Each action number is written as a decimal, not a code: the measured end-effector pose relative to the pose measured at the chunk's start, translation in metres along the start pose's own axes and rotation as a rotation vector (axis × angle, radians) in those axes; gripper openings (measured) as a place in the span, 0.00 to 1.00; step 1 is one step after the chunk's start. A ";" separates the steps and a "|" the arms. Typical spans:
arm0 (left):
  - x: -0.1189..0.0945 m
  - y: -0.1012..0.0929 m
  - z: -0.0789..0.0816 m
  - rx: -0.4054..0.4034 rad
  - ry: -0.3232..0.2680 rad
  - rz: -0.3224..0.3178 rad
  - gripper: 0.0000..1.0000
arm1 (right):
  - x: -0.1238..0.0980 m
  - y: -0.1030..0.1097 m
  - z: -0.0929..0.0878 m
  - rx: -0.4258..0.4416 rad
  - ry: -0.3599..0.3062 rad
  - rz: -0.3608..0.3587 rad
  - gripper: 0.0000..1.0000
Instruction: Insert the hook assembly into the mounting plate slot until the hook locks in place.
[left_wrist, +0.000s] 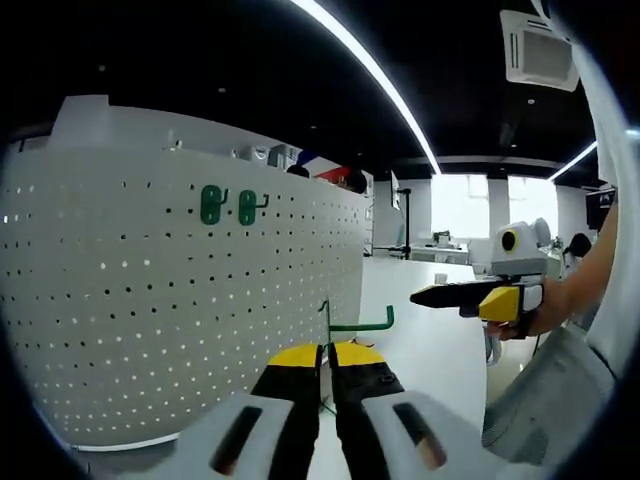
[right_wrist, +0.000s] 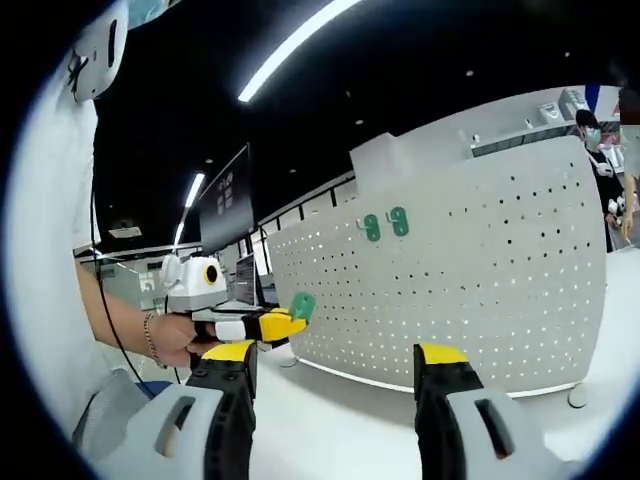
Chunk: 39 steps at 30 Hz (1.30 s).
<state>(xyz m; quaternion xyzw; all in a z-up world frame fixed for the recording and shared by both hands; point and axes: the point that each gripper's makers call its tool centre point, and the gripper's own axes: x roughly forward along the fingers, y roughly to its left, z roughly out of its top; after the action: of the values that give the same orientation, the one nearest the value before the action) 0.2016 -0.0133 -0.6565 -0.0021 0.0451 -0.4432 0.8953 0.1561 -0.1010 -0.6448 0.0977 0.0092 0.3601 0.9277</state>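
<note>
Hook assembly (left_wrist: 352, 326): a green wire hook, clamped between the closed yellow tips of the left gripper (left_wrist: 326, 357); in the right gripper view its green base (right_wrist: 302, 305) shows at the tip of that same gripper (right_wrist: 270, 323).
Long axis: the hook's arm runs sideways across the left gripper view, its upturned tip to the right, its upright base toward the board.
Mounting plate (left_wrist: 150, 300): a white perforated board standing on the white desk (left_wrist: 430, 340); it lies left of and beyond the held hook, close but apart from it.
Already on the plate: two green hooks (left_wrist: 228, 205) hang high up, well above the held one.
Nearer hand: the left, since it carries the hook beside the board.
Right gripper (right_wrist: 335, 372): jaws apart and empty, pointed at the plate from farther back.
Coming move, as I judge it: swing the base toward the holes and press in.
</note>
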 end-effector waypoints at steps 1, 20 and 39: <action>0.000 0.000 0.000 -0.002 0.000 0.000 0.03 | 0.004 0.001 0.000 0.002 0.001 0.003 0.61; -0.003 0.002 0.001 -0.001 -0.003 0.014 0.03 | 0.043 0.022 -0.001 0.011 0.004 0.075 0.61; -0.003 0.000 0.003 -0.006 -0.010 0.024 0.03 | 0.073 0.036 0.001 0.020 0.011 0.110 0.51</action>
<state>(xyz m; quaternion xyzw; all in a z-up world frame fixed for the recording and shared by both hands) 0.1998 -0.0107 -0.6534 -0.0064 0.0418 -0.4325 0.9006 0.1861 -0.0262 -0.6331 0.1053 0.0124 0.4110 0.9054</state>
